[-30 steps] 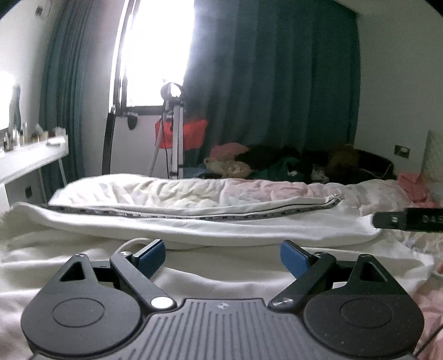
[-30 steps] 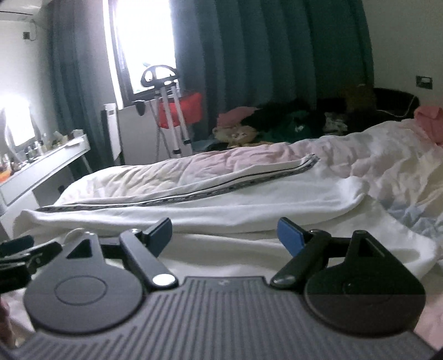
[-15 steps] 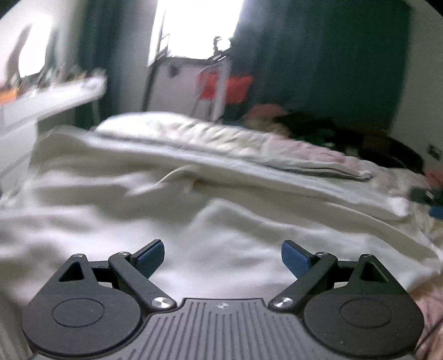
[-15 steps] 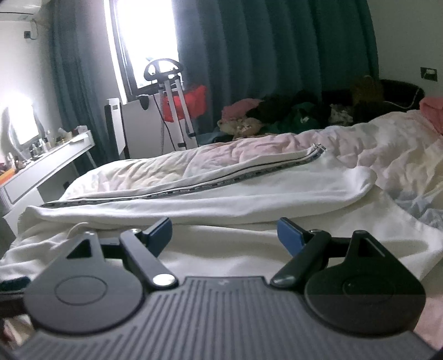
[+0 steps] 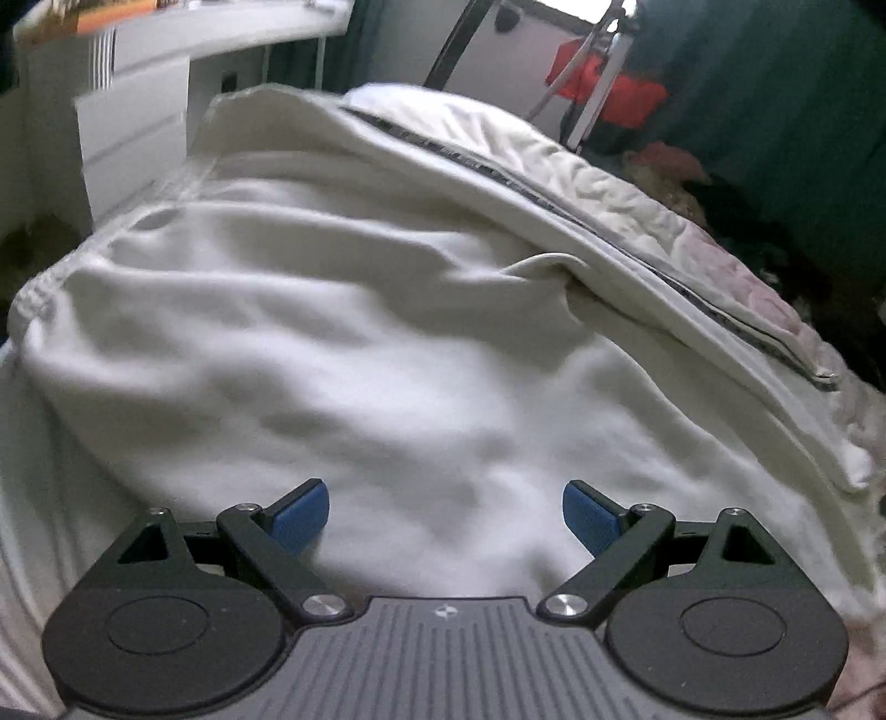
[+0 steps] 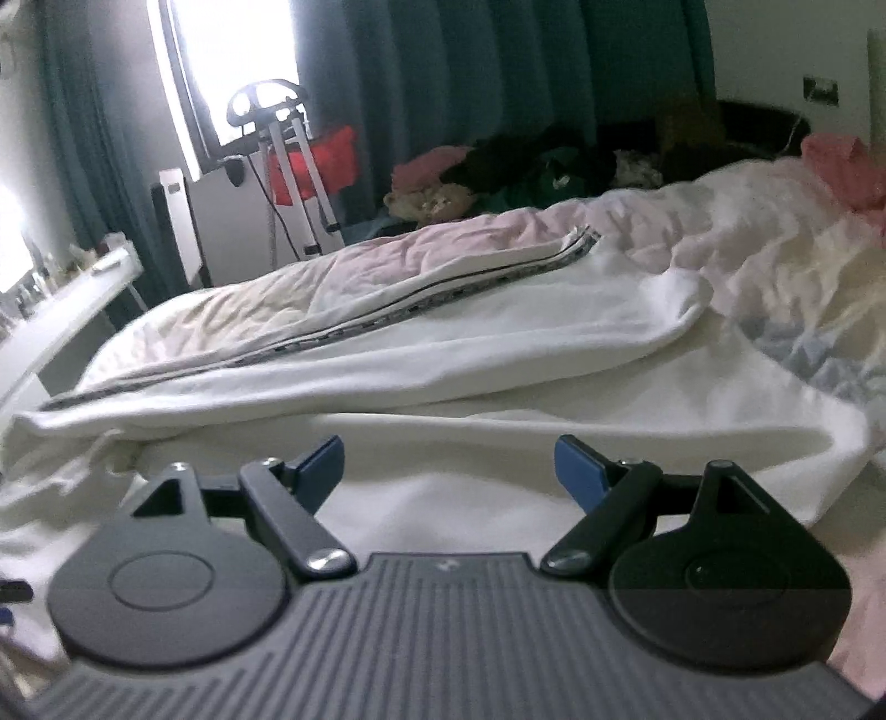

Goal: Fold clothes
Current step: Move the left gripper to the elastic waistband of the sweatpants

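bed (image 6: 775, 266): fills the middle of both views, covered with a crumpled pale quilt.
white garment (image 5: 387, 332): spread over the bed, filling the centre of the left wrist view; in the right wrist view it lies across the middle of the frame, a folded part with a dark patterned stripe (image 6: 443, 293) on top.
curtain (image 6: 498, 72): dark green, upper part of the right wrist frame.
desk (image 5: 194, 33): white, upper left of the left wrist frame.
left gripper (image 5: 446, 512): bottom centre, blue fingers spread wide, only the white cloth seen between them, nothing pinched.
right gripper (image 6: 448, 462): bottom centre, fingers spread wide over the garment, holding nothing.
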